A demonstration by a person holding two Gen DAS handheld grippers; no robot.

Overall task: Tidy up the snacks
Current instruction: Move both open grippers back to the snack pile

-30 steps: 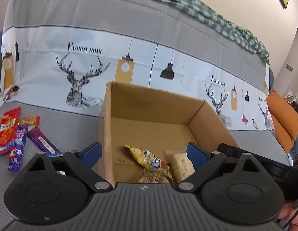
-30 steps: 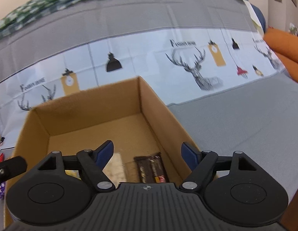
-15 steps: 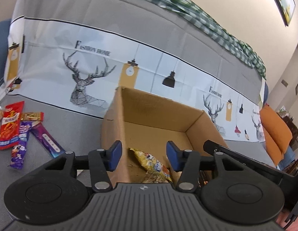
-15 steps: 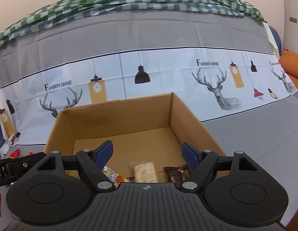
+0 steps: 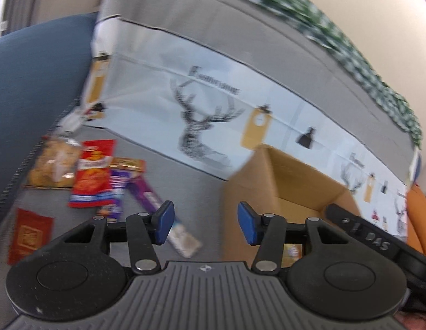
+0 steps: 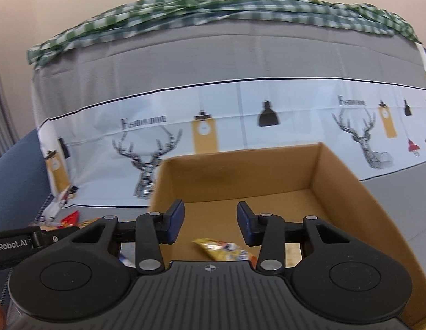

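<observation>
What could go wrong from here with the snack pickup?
1. The loose snacks overlap in a pile, so the left gripper, empty and part open, may pinch two packets or drag neighbours.
2. The box wall stands close beside that gripper; a swing toward it may knock the box.
3. The right gripper is closing on nothing above the box, so it may need reopening before its next grasp.

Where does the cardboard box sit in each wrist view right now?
Left wrist: cardboard box at centre-right, beyond the right blue pad.
Right wrist: it fills the centre and lower right, open top toward the camera.
Shared landmark: the deer print on the cloth behind, left of the box in both.
</observation>
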